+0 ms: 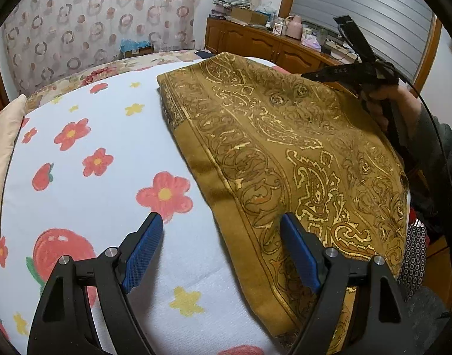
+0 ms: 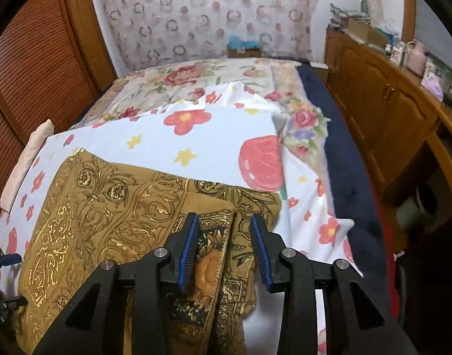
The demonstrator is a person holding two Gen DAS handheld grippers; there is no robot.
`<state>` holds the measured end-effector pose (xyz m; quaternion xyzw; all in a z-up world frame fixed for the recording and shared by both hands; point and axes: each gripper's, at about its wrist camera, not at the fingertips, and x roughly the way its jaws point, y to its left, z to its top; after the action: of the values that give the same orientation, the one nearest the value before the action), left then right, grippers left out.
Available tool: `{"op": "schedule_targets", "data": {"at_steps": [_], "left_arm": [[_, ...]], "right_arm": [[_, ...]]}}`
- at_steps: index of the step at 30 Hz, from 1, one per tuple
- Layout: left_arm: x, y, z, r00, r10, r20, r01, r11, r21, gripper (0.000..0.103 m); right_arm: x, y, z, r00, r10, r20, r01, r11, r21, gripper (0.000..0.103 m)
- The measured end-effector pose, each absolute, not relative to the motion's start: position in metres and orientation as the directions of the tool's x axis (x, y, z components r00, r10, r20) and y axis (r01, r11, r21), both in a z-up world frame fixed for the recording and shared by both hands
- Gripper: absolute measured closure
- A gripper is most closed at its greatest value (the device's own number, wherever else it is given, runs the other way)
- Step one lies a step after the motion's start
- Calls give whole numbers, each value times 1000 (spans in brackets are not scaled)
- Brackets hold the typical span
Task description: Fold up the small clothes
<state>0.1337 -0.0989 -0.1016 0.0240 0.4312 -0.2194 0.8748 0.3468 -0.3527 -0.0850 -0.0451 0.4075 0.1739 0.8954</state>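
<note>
Bed with floral sheet (image 1: 107,136), seen from two wrist cameras. Surroundings: a patterned curtain (image 1: 87,20) hangs at the far wall; a wooden sideboard (image 1: 264,44) along the bed's right side carries boxes, a pink jug (image 1: 295,26) and other small items; slatted wooden doors (image 2: 33,59) stand on the left. A pale pillow (image 1: 4,153) lies at the left edge of the bed, and a dark blue blanket (image 2: 344,159) runs along its right edge. Nothing lies between either tool and the cloth.

Task item: a mustard-gold paisley cloth (image 1: 285,153), folded into layers, lies flat on the sheet on the near right part of the bed.

Left hand-held gripper (image 1: 221,248): jaws spread wide, holding nothing. Its right finger sits over the cloth's near left border; its left finger is over bare sheet, so the cloth's edge falls between the two fingers.

Right hand-held gripper (image 2: 225,247): jaws parted to a moderate gap, gripping nothing. It hangs over the cloth's near right corner, where a folded layer's edge and a dark-printed border (image 2: 208,236) run up between the blue pads (image 2: 190,245); whether the pads touch the fabric cannot be told. In the left view, this tool appears at the cloth's far right edge, held in the person's hand (image 1: 385,103).
</note>
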Motion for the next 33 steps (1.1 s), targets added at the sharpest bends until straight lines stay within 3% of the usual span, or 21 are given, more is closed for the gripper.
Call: {"op": "schedule_targets", "data": {"at_steps": [2,5,8,13,19,22,24,26,33], "left_arm": [[134,-100,-102,530,-362,-767,406,902,-145,21],[133,-100,-102,529,-361,-768,406,902,-144,21],[134,-100,-102,530,-360,-768,405,903,-144,21],[131,-100,-100,539,-365,-759,404,903,-147,21],[128,-99,-97,539,-367,-758,407,901,-147,21],[125,-99,-95,541,-371,-755,410,900,-149,21],[120,-97,-93,543,-376,-751,413,898,-151,21],[115,-97,-92,543,-384,-747,419,895,-155,21],[91,-97,-87,536,-425,-729,459,872,-171,21]], "right_arm": [[347,-351,-84,605,284,-744,-366,929,56,78],[347,-353,-79,620,294,-728,-383,923,47,95],[340,-358,-70,637,310,-706,-387,921,55,101],[338,-377,-58,728,223,-649,-253,966,48,102],[326,-370,-58,738,200,-644,-262,965,-1,101],[312,-371,-51,746,198,-635,-262,965,-8,95],[297,-371,-49,750,202,-630,-275,961,-18,76],[279,-375,-52,751,179,-636,-275,960,-56,63],[203,-405,-74,719,166,-675,-293,953,-78,56]]}}
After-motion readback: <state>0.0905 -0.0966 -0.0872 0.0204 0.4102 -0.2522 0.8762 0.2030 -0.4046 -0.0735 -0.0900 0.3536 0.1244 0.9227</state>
